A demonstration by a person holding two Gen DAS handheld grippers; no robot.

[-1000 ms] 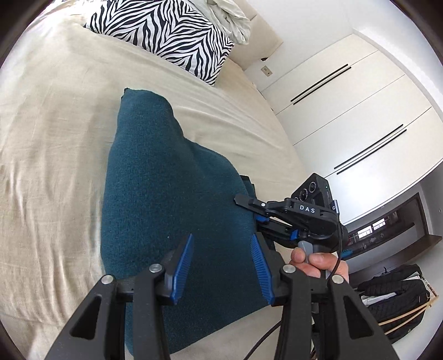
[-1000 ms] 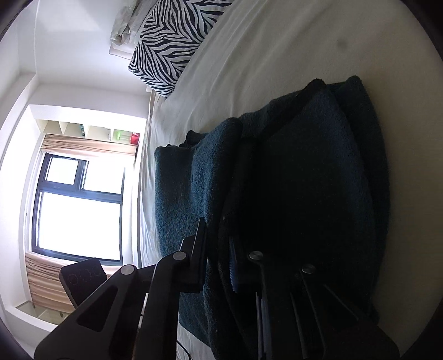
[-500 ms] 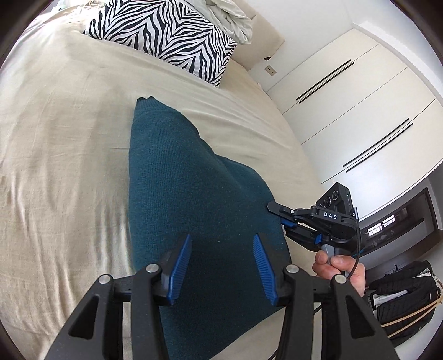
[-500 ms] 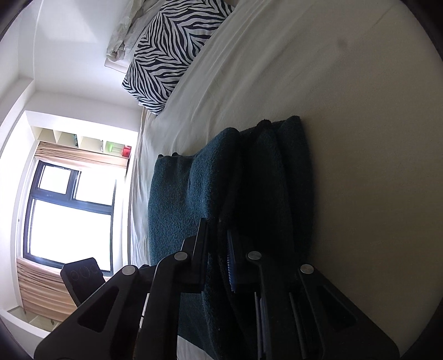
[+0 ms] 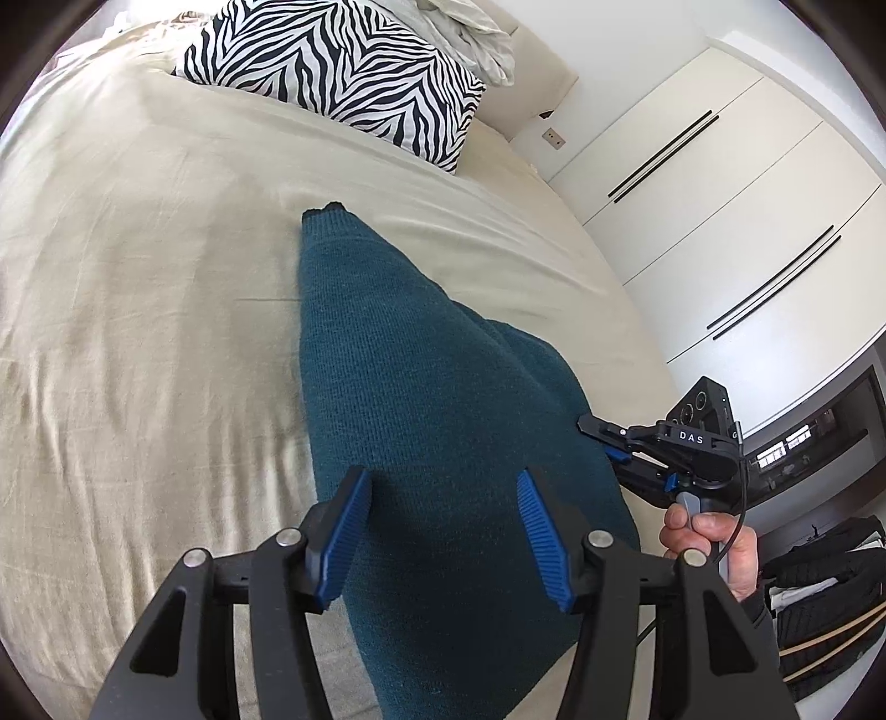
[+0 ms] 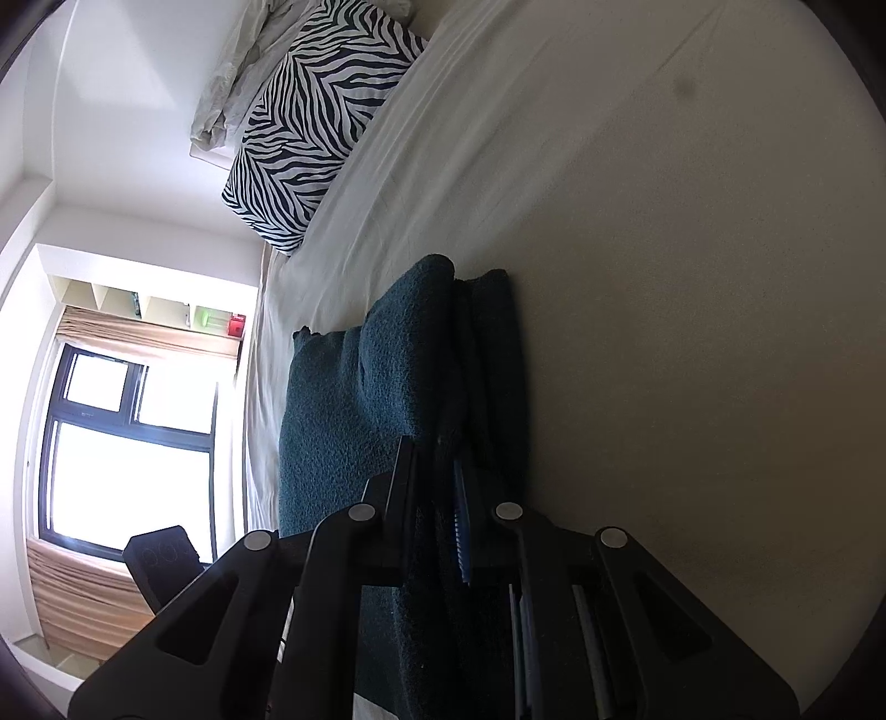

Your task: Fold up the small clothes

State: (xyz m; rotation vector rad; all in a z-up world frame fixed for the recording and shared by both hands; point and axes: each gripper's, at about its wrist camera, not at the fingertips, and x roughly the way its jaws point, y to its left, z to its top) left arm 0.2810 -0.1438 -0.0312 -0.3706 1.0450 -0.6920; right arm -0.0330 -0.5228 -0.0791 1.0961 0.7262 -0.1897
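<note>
A dark teal knitted garment (image 5: 421,387) lies folded lengthwise on the beige bed (image 5: 138,310). My left gripper (image 5: 443,498) is open and empty, hovering just above the garment's near end. My right gripper (image 5: 609,443) shows at the garment's right edge in the left wrist view. In the right wrist view it (image 6: 434,471) is shut on the teal garment (image 6: 354,399), pinching its folded edge between the blue pads.
A zebra-print pillow (image 5: 343,83) and a white crumpled cloth (image 5: 470,27) lie at the head of the bed. White wardrobe doors (image 5: 720,183) stand to the right. A dark bag (image 5: 819,587) sits on the floor. A window (image 6: 122,454) is beyond the bed.
The right gripper has drawn the garment's edge toward the right and back, so the garment now lies narrower and longer. The left gripper has lifted slightly and stayed open.
</note>
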